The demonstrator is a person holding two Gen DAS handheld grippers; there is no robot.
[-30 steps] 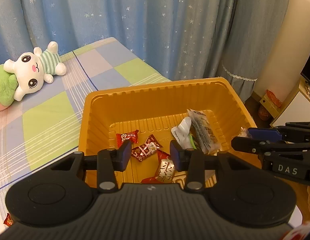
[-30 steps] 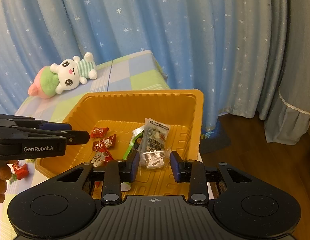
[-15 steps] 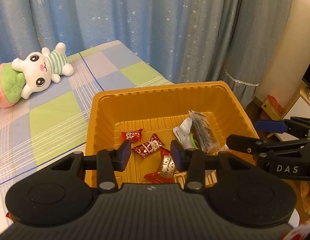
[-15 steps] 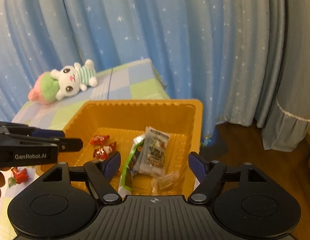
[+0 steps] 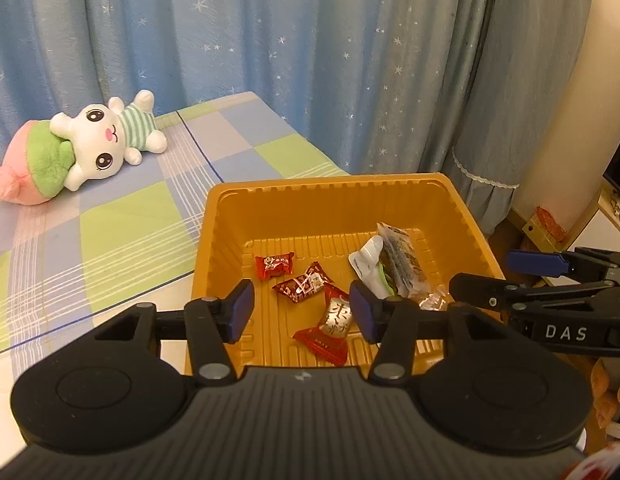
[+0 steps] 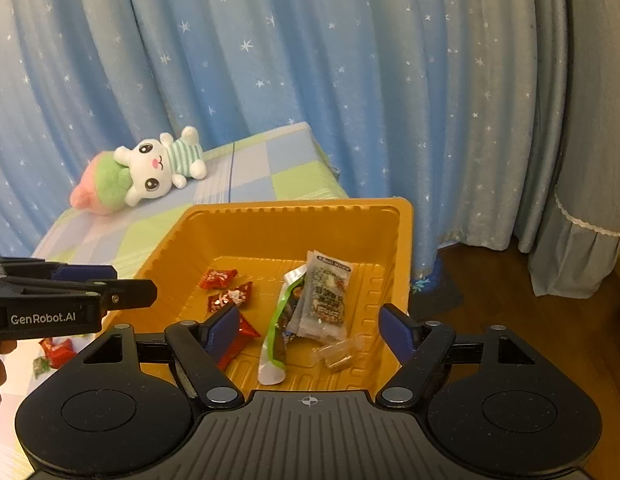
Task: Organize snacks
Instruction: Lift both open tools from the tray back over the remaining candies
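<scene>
An orange plastic tray [image 5: 330, 204] [image 6: 270, 224] holds several snacks: red candies [image 5: 275, 266] [image 6: 219, 278], a red and silver packet [image 5: 330, 326], a green and white packet [image 6: 276, 332], a clear seaweed packet [image 6: 326, 292] and a small clear packet [image 6: 338, 354]. My left gripper [image 5: 302, 312] is open and empty above the tray's near edge. My right gripper [image 6: 308, 328] is wide open and empty above the small clear packet. It also shows in the left wrist view [image 5: 510, 280].
A plush bunny [image 5: 102, 144] [image 6: 150, 172] lies on a checked bed cover [image 5: 110, 220]. Blue star curtains [image 6: 310, 80] hang behind. Loose red candies [image 6: 54, 350] lie on the table left of the tray. Wooden floor [image 6: 510, 300] is on the right.
My right gripper opened and let the small clear packet drop into the tray, then pulled back and up. My left gripper rose and backed away a little.
</scene>
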